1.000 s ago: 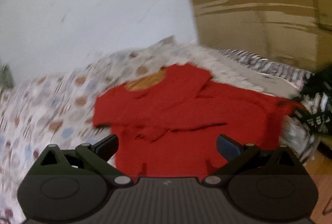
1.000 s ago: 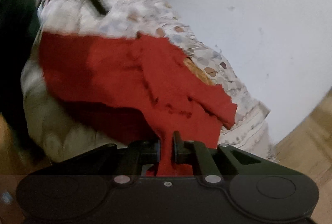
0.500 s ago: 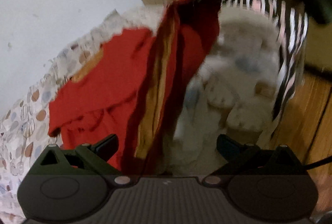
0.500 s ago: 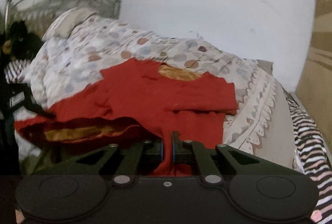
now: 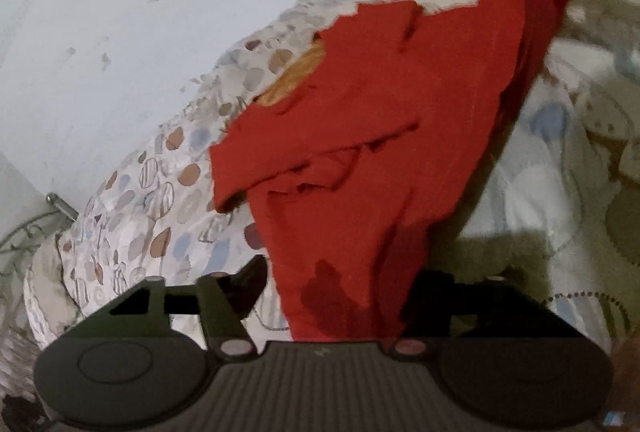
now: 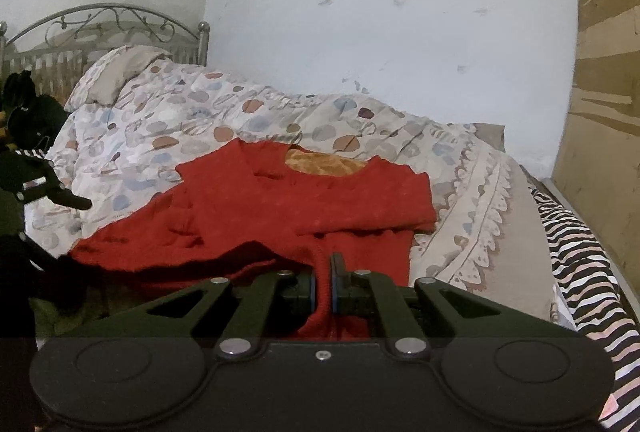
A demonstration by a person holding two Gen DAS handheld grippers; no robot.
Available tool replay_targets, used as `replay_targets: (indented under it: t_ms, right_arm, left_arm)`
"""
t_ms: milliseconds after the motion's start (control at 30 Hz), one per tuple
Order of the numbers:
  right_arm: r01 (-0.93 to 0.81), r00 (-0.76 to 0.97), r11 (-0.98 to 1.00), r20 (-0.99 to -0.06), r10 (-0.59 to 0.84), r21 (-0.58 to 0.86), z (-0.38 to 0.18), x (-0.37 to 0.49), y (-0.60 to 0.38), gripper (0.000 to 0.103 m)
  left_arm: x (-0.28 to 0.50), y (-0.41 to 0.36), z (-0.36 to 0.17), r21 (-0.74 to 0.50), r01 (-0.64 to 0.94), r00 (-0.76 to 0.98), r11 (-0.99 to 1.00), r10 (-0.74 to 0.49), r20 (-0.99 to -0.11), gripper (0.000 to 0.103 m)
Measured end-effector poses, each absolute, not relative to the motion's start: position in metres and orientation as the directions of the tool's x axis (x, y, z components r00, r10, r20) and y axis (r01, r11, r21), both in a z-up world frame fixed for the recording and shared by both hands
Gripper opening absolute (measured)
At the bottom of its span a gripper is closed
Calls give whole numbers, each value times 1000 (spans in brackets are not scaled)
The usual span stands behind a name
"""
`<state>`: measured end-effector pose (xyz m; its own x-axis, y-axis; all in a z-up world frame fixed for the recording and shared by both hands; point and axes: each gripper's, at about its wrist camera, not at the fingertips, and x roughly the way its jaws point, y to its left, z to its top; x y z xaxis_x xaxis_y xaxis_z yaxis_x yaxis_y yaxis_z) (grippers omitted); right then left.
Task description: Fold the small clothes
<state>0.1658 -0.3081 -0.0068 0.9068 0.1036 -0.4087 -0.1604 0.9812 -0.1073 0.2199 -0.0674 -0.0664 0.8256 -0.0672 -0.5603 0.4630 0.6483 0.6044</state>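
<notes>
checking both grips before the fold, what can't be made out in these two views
- Left wrist view: the left gripper has just been closing, with the red sweater between its jaws; the cloth covers one finger, so pad contact is unclear.
- Right wrist view: the sweater's lower hem is hidden behind the right gripper, shut on a fold.

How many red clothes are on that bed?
1: a red sweater spread on the patterned quilt, its lower hem pinched in the right gripper. Others may be hidden beneath it.
</notes>
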Motion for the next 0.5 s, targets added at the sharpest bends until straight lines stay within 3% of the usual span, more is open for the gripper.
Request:
replay_targets:
  t_ms: [133,200,367,500]
  right_arm:
    - [-160,909,982,-405,105,-104,-7,168,-306,6]
    - [-159,908,983,-404,110,-90,-6,170,-306,6]
    - [-148,915,987,-386,114,-58,1,167,-310,6]
    - [-139,930,988,-351,106,-70,6,157,-306,5]
  left_arm:
    - [218,-57,-54,546,493,813,677,-136,-566,18]
    - [212,-56,-49,529,502,811,685,-159,-564,7]
    - [207,-52,-42,525,451,847,722,-162,-506,8]
    - [214,-43,-37,470,453,833,757,-171,-526,11]
